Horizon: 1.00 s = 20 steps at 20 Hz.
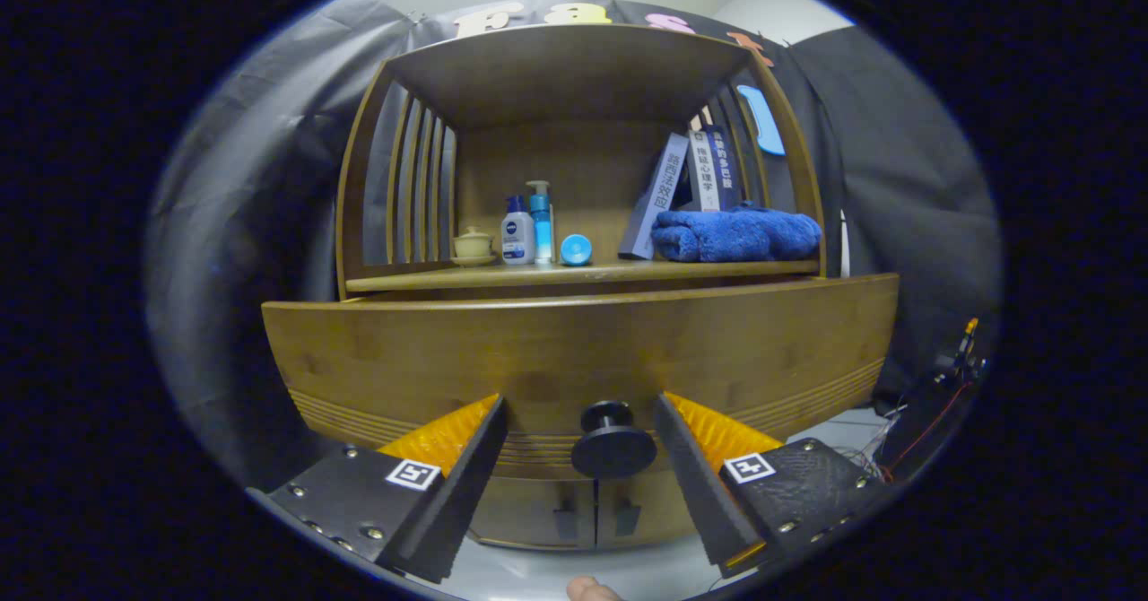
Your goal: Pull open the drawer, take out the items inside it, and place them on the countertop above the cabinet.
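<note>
Gripper view is looking straight at a wooden cabinet, with the gripper (581, 422) sitting low in front of it. Its two fingers (466, 466) are spreading wide apart, gripping nothing. Between them the round dark knob (613, 444) of the drawer (574, 359) is standing out on a short stem, touching neither finger, so nothing is blocking the way to it. A fingertip (587, 590) of the person is peeking in below the knob, mostly cut off.

The drawer front is showing as a broad, smooth panel of warm brown wood with fine grooved lines running along its lower part. It is sitting closed, so whatever lies inside is hidden. Below it, two small cabinet doors (592, 516) are meeting at a centre seam, partly covered by the fingers.

Above the drawer, the bench (583, 272) is carrying a row of things under a slatted wooden hutch (565, 72). From left to right there are a small pale lidded cup (473, 244) on a saucer, a white bottle (517, 231) with a dark cap, a slim blue pump bottle (541, 222), a round blue lid (576, 249), leaning books (691, 184), and a fluffy blue towel (735, 234) folded thick.

Beyond the cabinet's right side, tangled wires (933, 404) are trailing near the floor, too small to make out.
</note>
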Motion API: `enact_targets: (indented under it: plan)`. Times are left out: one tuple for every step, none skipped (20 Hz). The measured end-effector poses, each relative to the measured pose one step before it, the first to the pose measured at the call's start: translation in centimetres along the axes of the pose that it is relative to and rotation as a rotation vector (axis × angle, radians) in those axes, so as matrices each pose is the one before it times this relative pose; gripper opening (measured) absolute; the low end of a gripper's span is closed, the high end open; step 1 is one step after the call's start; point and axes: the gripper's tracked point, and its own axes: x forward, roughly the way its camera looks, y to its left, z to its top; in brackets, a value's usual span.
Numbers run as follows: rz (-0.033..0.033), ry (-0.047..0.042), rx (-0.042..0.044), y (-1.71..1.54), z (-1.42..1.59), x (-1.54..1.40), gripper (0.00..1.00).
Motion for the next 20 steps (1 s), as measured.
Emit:
enact_targets:
  plan:
    - [0.00175, -0.00846, -0.00067, 0.019, 0.014, 0.435, 0.99]
    - [0.00079, -0.00041, -0.00994, 0.063, -0.015, 0.386, 0.99]
    - [-0.00063, 0.0015, -0.01703, -0.056, 0.096, 0.624, 0.99]
    - [-0.00003, 0.00044, -0.00897, 0.006, 0.045, 0.597, 0.99]
    - [0.00113, -0.0012, 0.00115, 0.035, 0.121, 0.557, 0.99]
    - [0.00013, 0.00355, 0.00569, 0.066, -0.059, 0.485, 0.99]
    - [-0.002, -0.00296, 0.01503, 0.111, 0.049, 0.525, 0.99]
    - [-0.00225, 0.00172, 0.00131, 0.001, -0.086, 0.352, 0.99]
    - [-0.00182, -0.00677, -0.00457, 0.045, 0.166, 0.318, 0.99]
    - [-0.00228, -0.00401, -0.01065, 0.044, -0.063, 0.231, 0.99]
    - [0.0, -0.01244, -0.00942, 0.165, 0.267, 0.338, 0.99]
    - [-0.00143, -0.01077, -0.00929, 0.152, 0.112, 0.374, 0.99]
    - [0.0, -0.01463, -0.01285, 0.058, 0.23, 0.045, 0.99]
    - [0.00092, -0.00836, -0.00829, -0.007, -0.054, 0.15, 0.99]
    - [0.00095, -0.00632, 0.0048, 0.056, 0.039, 0.22, 0.99]
    - [-0.00069, 0.00087, 0.00193, 0.045, -0.066, 0.414, 0.99]
    - [-0.00089, -0.00142, 0.00104, 0.006, 0.016, 0.421, 0.99]
    - [-0.00065, 0.00479, -0.00318, 0.122, -0.014, 0.551, 0.99]
    - [-0.0014, -0.00289, 0.00274, 0.008, -0.052, 0.542, 0.99]
    - [-0.00163, 0.00289, 0.00438, 0.138, 0.014, 0.577, 0.99]
